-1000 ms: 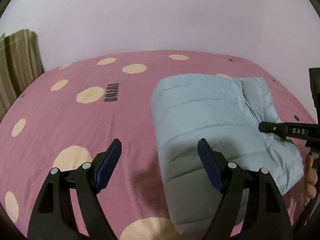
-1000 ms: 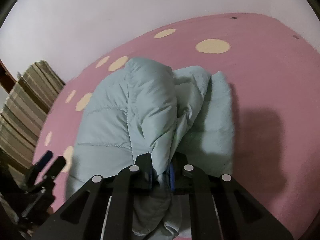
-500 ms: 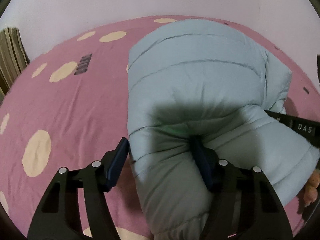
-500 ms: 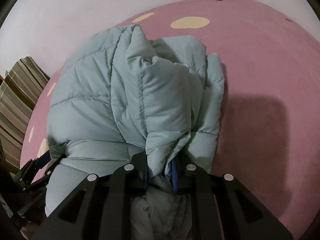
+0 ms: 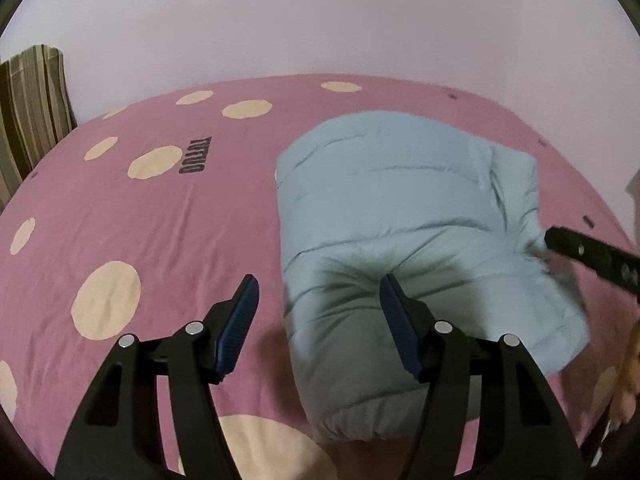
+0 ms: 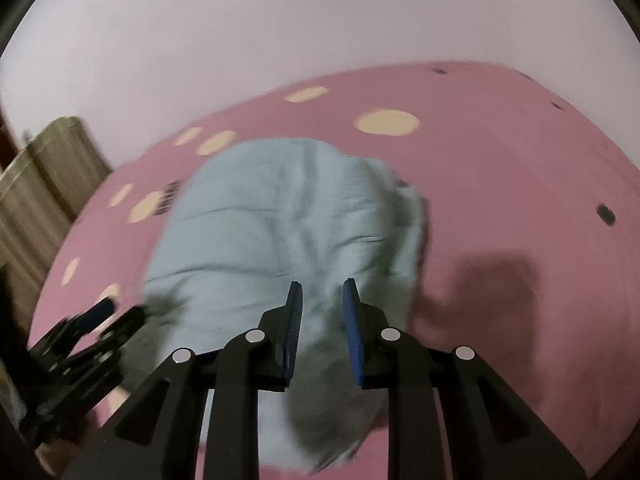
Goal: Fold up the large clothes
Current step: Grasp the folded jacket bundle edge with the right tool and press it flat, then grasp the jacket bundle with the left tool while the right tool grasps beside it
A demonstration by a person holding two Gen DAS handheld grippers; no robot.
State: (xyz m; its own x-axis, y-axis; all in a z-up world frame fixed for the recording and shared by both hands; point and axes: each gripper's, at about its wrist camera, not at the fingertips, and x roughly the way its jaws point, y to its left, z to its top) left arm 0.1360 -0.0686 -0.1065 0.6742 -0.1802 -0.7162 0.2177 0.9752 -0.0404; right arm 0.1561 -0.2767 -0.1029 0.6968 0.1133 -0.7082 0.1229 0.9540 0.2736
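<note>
Folded pale-blue quilted puffer jacket [image 5: 404, 216] lies centre-right on pink dotted bedsheet [image 5: 160, 220], left gripper [image 5: 316, 304] spread (pinching nothing), right gripper [image 6: 322, 304] opening, blurred jacket between its pads.

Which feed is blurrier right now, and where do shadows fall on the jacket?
Right wrist view: motion-smeared, jacket quilting and striped fabric soft, and a dark shadow lies on the pink bedsheet to the jacket's right. Left wrist view: mostly sharp, blurred only at the jacket's right edge by the other hand-held gripper; shadow darkens the jacket's near end.
</note>
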